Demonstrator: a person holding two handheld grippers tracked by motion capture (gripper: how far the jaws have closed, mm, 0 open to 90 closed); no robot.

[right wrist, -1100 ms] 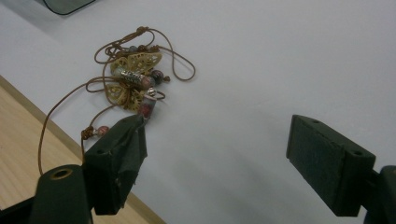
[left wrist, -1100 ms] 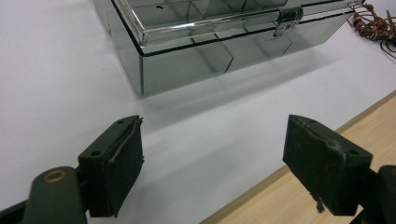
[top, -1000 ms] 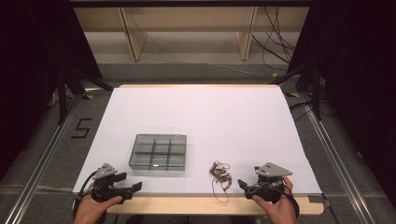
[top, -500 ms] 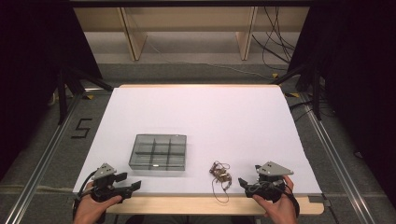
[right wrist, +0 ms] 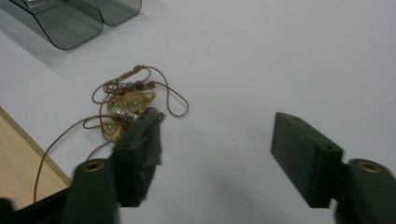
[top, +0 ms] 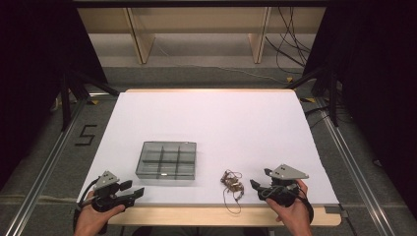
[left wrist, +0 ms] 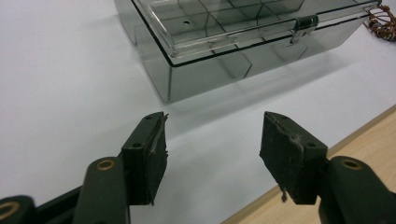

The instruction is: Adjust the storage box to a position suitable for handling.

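While your right claw (right wrist: 215, 154) and left claw (left wrist: 212, 154) narrowed, empty and part-open, nothing lay between them. You risked snagging the necklace (right wrist: 126, 105) cord, dragging it off the tabletop (top: 211, 123).

A white table (top: 211, 123) stands before a wooden shelf (top: 196, 29), dark cables (top: 287, 44) beside it.

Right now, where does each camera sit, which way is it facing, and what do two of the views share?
High view: above the near table edge, looking forward and down; both hands, left gripper and right gripper show.
Left gripper view: rides that gripper, facing the closed clear box; its black jaws stand apart.
Right gripper view: rides that gripper, facing the tangled cord necklace; its jaws stand apart.
Shared: the box and necklace show in all three views.
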